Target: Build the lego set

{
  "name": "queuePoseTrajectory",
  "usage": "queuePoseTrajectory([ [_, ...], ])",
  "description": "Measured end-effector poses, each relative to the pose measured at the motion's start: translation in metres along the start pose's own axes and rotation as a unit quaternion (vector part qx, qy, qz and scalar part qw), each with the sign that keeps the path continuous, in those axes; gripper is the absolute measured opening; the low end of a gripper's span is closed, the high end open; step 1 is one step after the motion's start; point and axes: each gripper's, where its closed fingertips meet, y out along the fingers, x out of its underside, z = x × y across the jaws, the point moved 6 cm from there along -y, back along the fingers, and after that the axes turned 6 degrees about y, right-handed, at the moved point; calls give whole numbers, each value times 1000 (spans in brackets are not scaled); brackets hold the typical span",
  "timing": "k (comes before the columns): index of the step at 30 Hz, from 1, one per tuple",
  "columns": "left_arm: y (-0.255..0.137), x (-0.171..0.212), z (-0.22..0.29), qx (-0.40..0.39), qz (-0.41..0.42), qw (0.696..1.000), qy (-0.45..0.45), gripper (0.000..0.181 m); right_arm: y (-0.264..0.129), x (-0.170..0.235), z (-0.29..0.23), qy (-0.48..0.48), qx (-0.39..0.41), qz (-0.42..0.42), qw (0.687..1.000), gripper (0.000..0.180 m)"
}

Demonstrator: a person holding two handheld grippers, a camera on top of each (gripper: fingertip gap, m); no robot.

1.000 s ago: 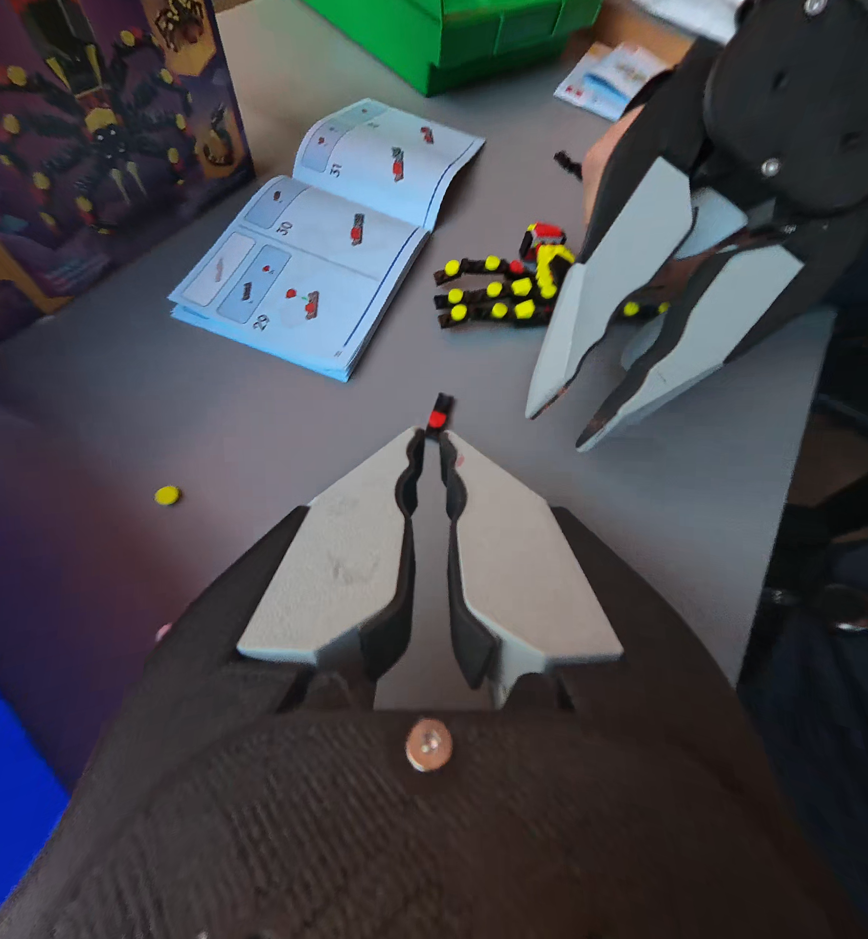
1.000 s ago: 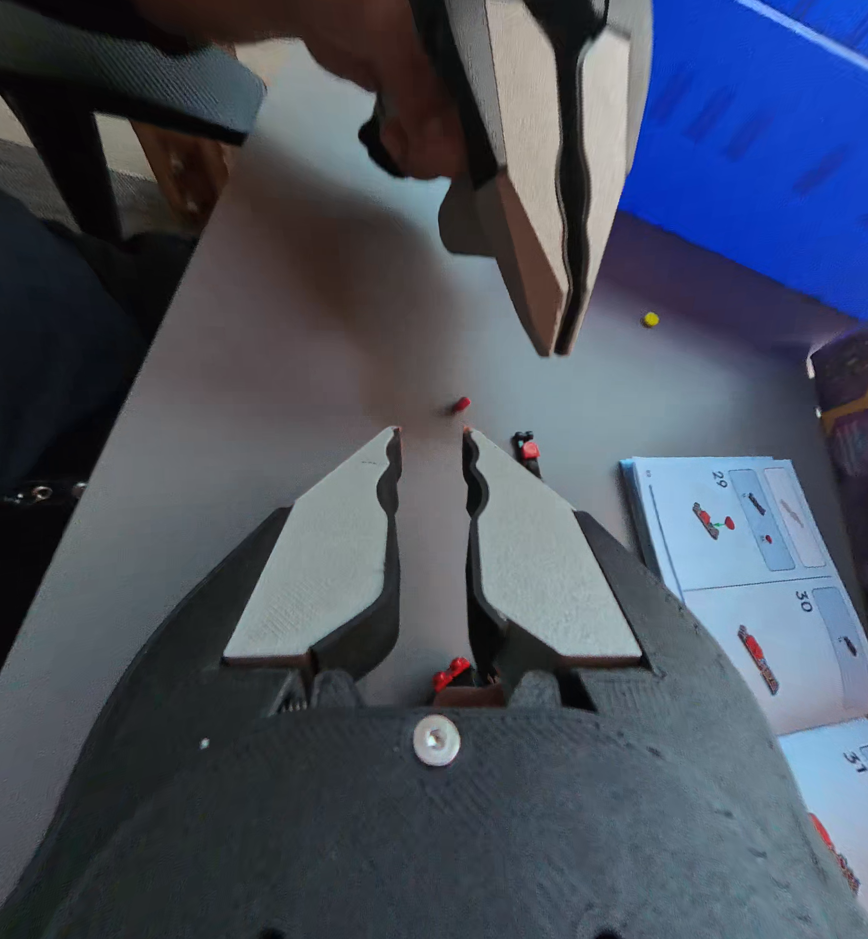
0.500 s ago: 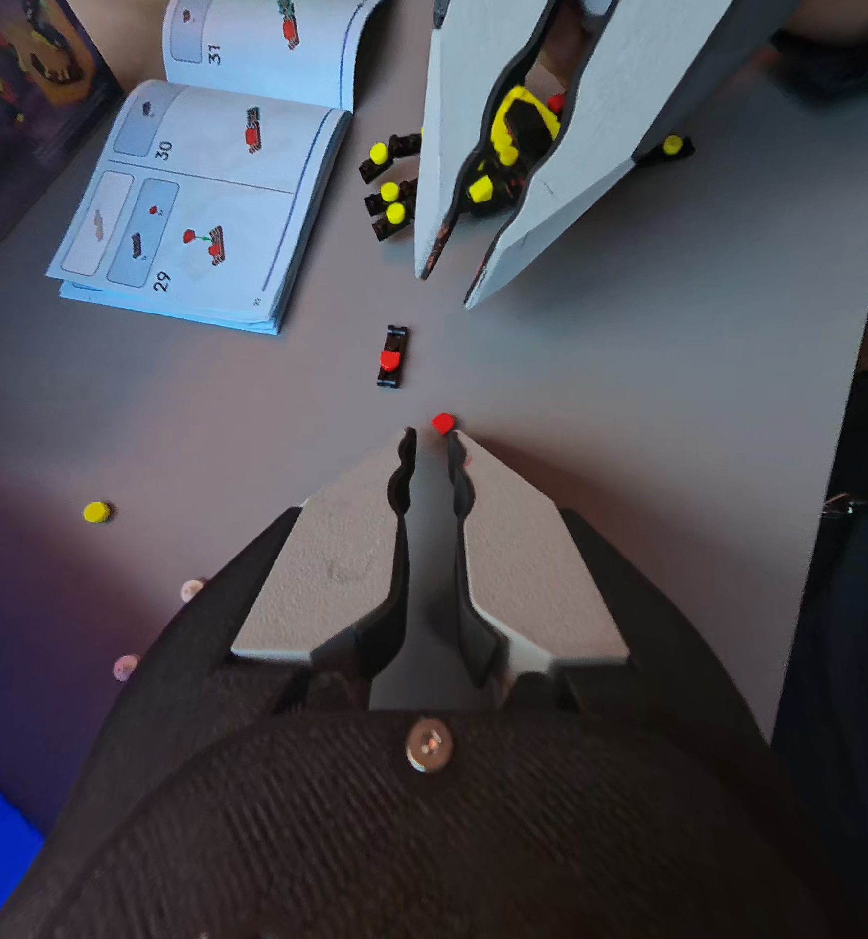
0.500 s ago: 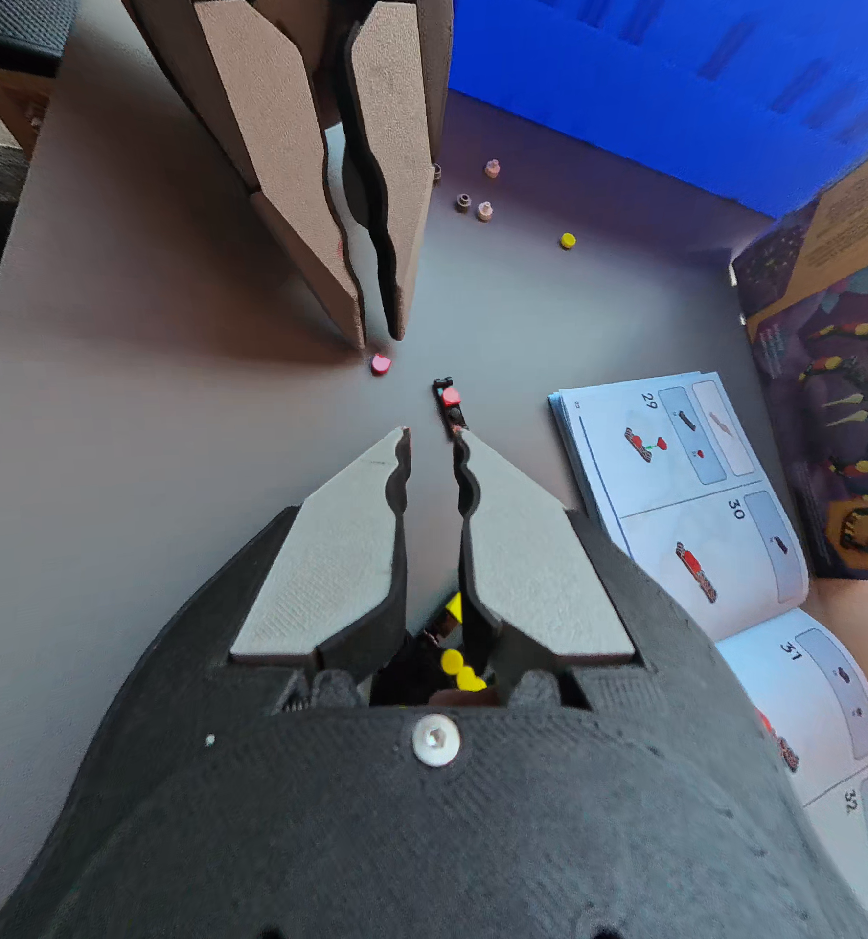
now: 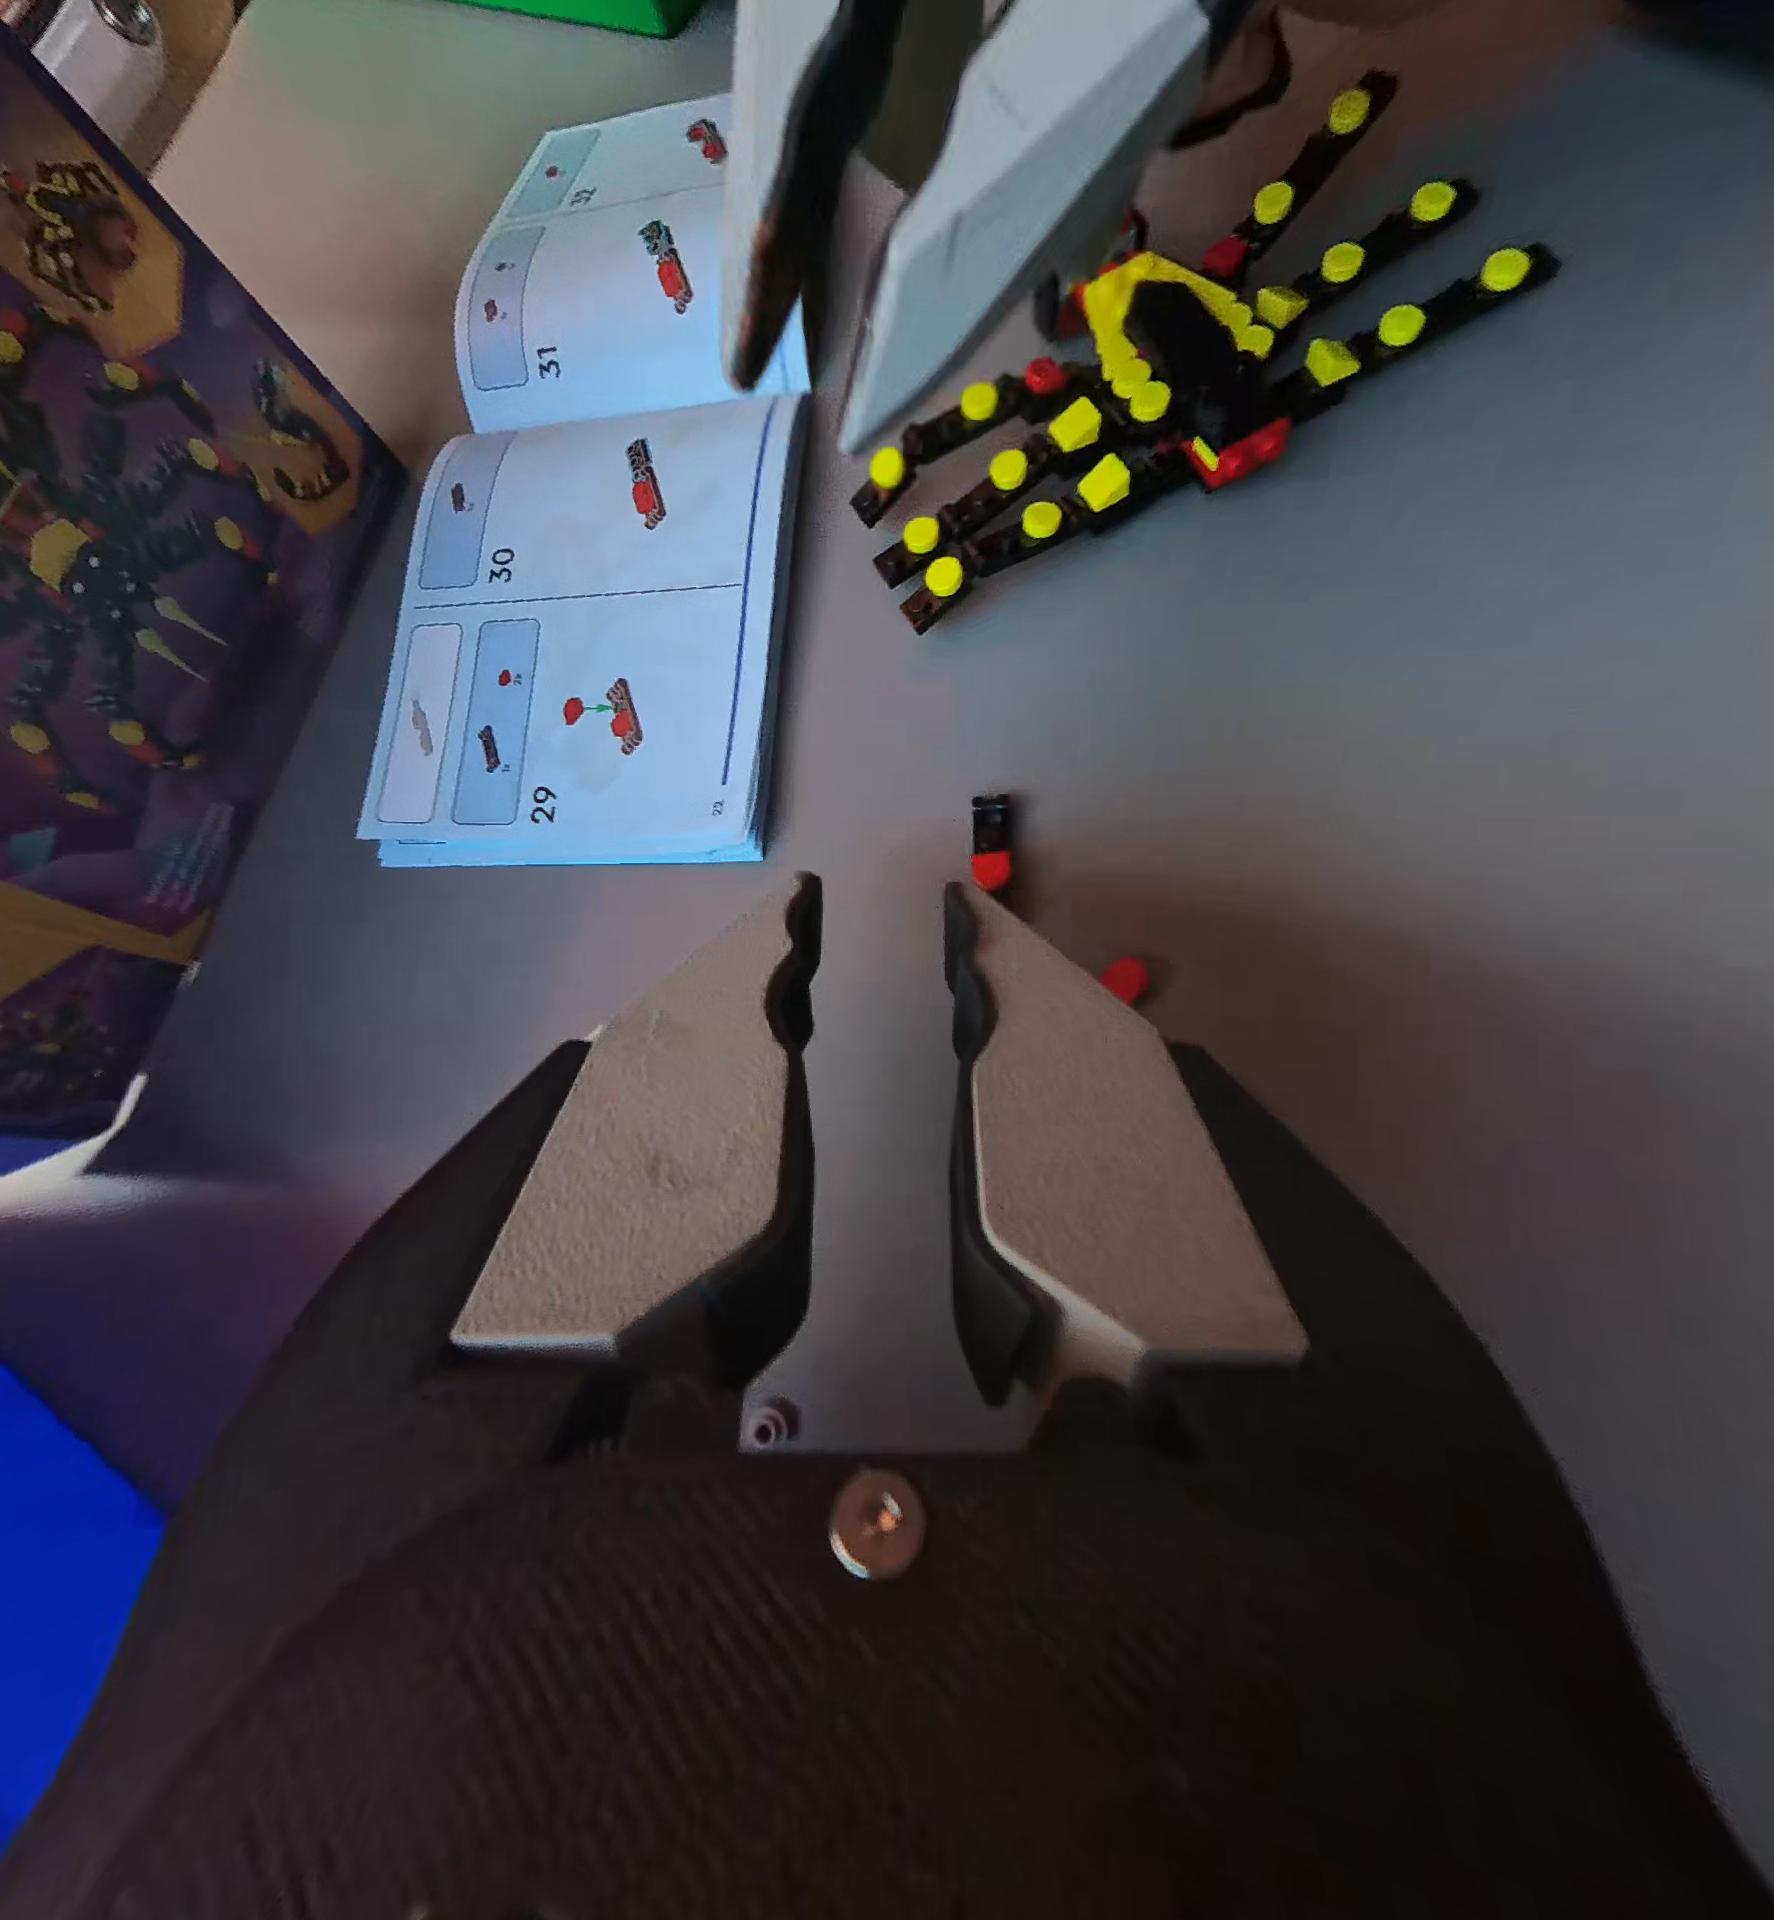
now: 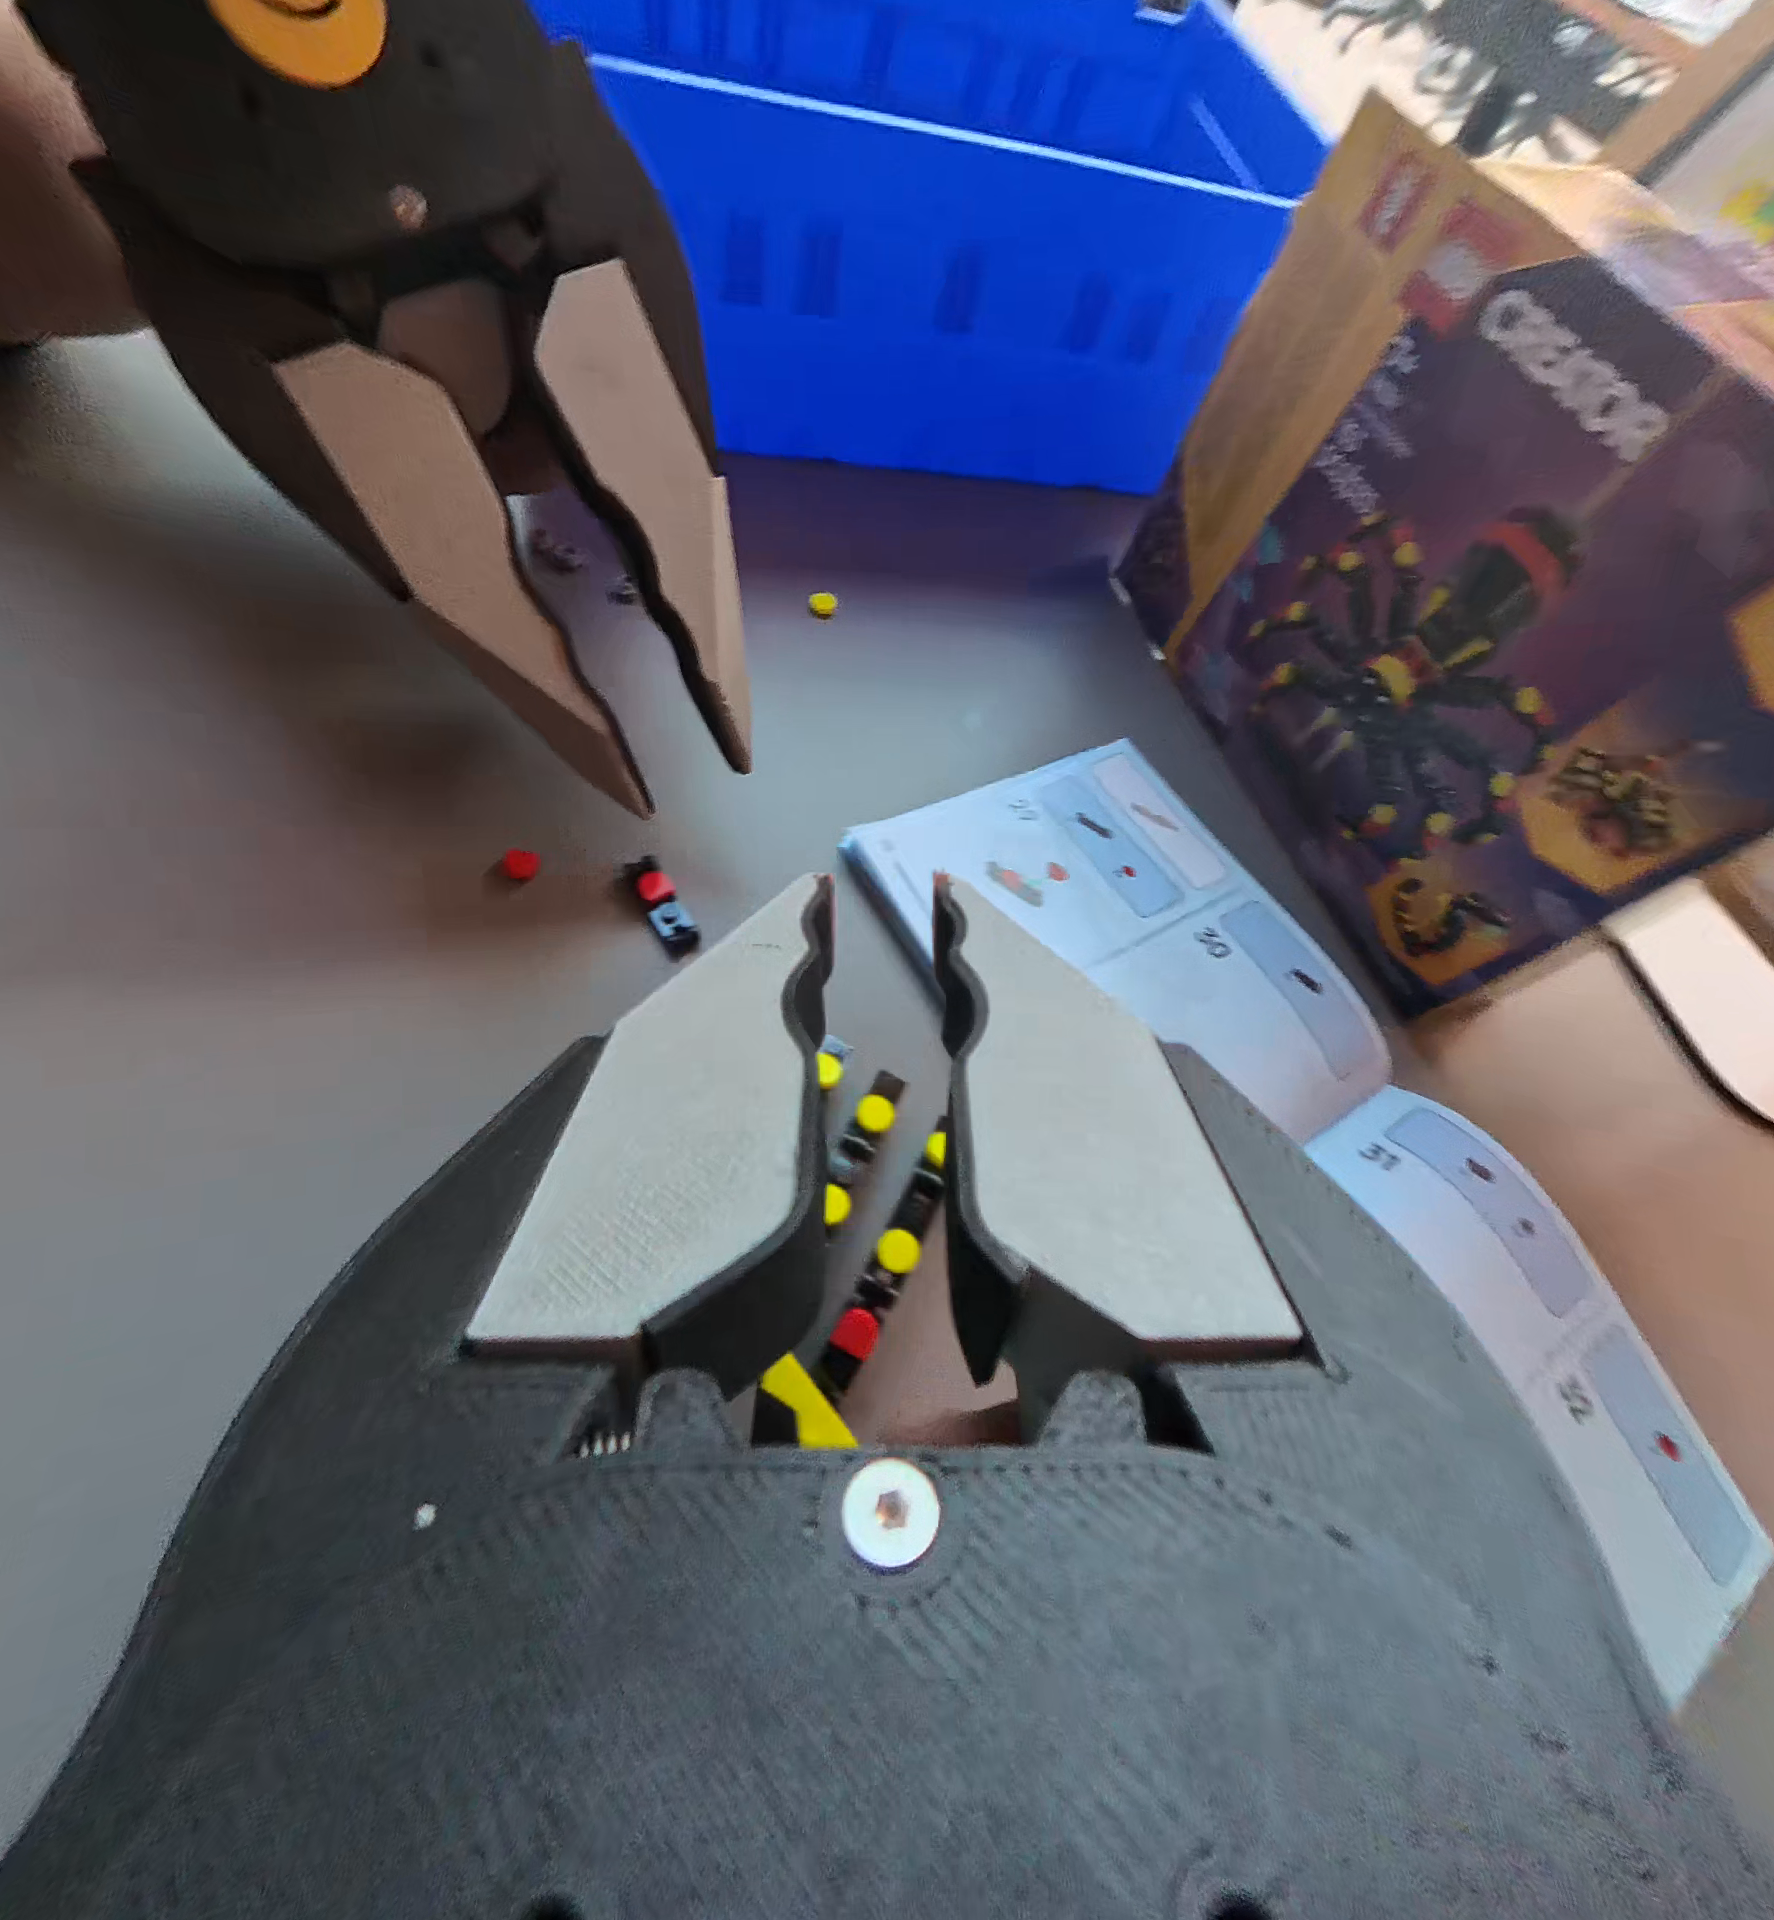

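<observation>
Left wrist view: left gripper (image 5: 878, 899) released, jaws apart, nothing between them, poised low over the grey table (image 5: 1382, 831). Landmark: the open instruction booklet (image 5: 592, 623). Just right of the booklet's near corner, a small black plate with a red stud (image 5: 989, 842), lying flat and close beside the right fingertip; whether touching, cannot tell. Slightly farther right and nearer the camera, a loose red stud (image 5: 1124, 977), clear of the plate. Right of the booklet's far page, the spider model (image 5: 1174, 384), black legs with yellow studs, resting on the table. Above the booklet's spine, the right gripper (image 5: 810, 395), tips pointing down beside the model. Left of the booklet, the set box (image 5: 83, 520), standing.

Right wrist view: right gripper (image 6: 881, 894) released, jaws apart, empty, held over the spider model (image 6: 878, 1226), whose legs show through the gap below. Left of the booklet (image 6: 1174, 987), the black plate (image 6: 659, 899), then the red stud (image 6: 519, 864), a small gap between them. Over both, the left gripper (image 6: 696, 790), also slack. Beyond the booklet, a blue bin (image 6: 966, 312) and the set box (image 6: 1485, 623).

Step judged in hand: sub-assembly of the black plate, second red stud not yet seated. Next move calls for centring one gripper's jaws on the loose stud, closing gently on so small a part, then bracing the plate for the press.
</observation>
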Motion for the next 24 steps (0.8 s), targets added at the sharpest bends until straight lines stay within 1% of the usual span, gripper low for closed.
queuePoseTrajectory([
  [1,0,-1,-1,-8,7,1000,1,23,-4,0,7,3,17,15,1000,16],
  [4,-3,-13,5,-11,77,997,-17,24,-16,2,22,13,54,58,997,17],
  [6,-5,-15,9,-5,118,992,-33,23,-21,4,29,15,86,71,994,18],
  [9,-9,-12,4,-15,137,990,1,19,-29,3,32,14,119,94,988,17],
  [13,-16,-13,4,-26,173,984,12,13,-39,3,34,27,142,137,980,15],
  [15,-15,-14,4,-38,172,984,25,13,-43,4,35,41,155,147,976,15],
  [18,-15,-13,4,-43,165,985,26,14,-42,6,32,50,149,145,977,15],
  [20,-16,-10,3,-53,155,986,19,14,-39,3,27,36,142,136,980,17],
  [24,-15,-6,-1,-49,132,990,-4,16,-38,-3,14,-27,144,119,982,18],
])
